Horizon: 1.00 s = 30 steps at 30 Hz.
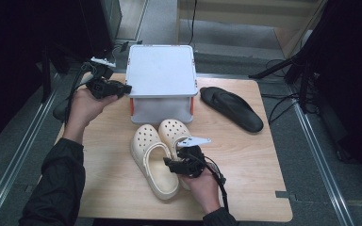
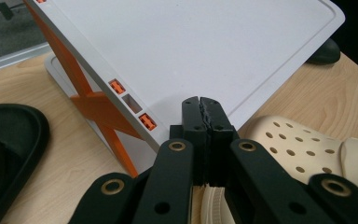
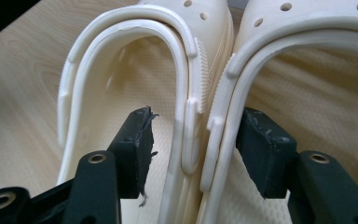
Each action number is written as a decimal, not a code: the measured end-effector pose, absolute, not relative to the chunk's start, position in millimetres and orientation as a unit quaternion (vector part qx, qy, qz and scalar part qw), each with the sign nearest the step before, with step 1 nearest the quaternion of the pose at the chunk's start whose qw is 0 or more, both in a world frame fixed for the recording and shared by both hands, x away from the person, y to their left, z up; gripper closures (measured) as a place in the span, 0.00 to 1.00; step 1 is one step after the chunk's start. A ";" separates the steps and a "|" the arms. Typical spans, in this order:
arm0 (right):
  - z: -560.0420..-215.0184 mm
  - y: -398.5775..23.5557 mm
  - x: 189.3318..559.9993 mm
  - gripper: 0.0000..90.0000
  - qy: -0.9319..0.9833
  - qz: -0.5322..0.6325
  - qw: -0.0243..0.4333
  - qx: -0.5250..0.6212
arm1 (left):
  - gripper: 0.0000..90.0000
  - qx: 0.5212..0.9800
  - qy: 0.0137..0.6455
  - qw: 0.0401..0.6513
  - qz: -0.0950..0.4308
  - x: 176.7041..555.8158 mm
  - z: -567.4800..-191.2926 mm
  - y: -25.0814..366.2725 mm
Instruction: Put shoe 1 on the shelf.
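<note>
Two cream clogs lie side by side on the wooden table, the left clog [image 1: 153, 162] [image 3: 121, 56] and the right clog [image 1: 172, 129] [image 3: 307, 70]. My right gripper [image 1: 167, 164] [image 3: 193, 135] is open at their heel end. Its jaws straddle the two touching inner walls, one pad inside each clog. A small gap shows between the left pad and the wall. My left gripper [image 1: 127, 88] [image 2: 206, 105] is shut with nothing in it, held at the front left corner of the white box [image 1: 161, 70] [image 2: 191, 46], just above the lid's edge.
The white box has orange braces and clips on its side and stands at the table's back. A black sandal [image 1: 231, 108] lies to its right. A black rimmed sole [image 2: 9, 140] lies on the table in the left gripper view. The table [image 1: 254, 160] has bare wood front right.
</note>
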State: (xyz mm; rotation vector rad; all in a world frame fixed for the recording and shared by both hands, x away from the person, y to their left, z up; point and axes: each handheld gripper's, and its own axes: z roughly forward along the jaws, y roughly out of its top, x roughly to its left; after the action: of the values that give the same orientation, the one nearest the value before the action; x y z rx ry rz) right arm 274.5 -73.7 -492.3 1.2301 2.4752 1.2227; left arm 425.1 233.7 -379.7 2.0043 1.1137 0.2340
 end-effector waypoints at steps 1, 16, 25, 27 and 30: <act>-492.6 -72.2 275.2 0.52 0.818 0.402 0.060 0.408 | 1.00 0.794 0.443 0.406 0.092 424.9 -379.7 233.6; -496.9 -55.0 290.6 0.66 0.817 0.382 0.085 0.423 | 1.00 0.794 0.442 0.405 0.097 424.4 -379.7 232.6; -494.7 -59.4 290.9 0.74 0.808 0.381 0.095 0.440 | 1.00 0.793 0.443 0.406 0.096 424.5 -379.9 232.9; -493.4 -60.8 291.6 0.74 0.805 0.386 0.096 0.440 | 1.00 0.794 0.443 0.406 0.096 424.5 -379.9 232.8; -489.3 -61.6 291.7 0.74 0.801 0.393 0.094 0.442 | 1.00 0.794 0.442 0.407 0.095 424.7 -380.0 233.4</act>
State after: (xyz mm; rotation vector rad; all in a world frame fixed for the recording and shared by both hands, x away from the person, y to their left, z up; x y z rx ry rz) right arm 291.7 -61.6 -489.3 1.3113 2.3758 1.1657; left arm 424.7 233.4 -380.0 2.0010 1.1156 0.2388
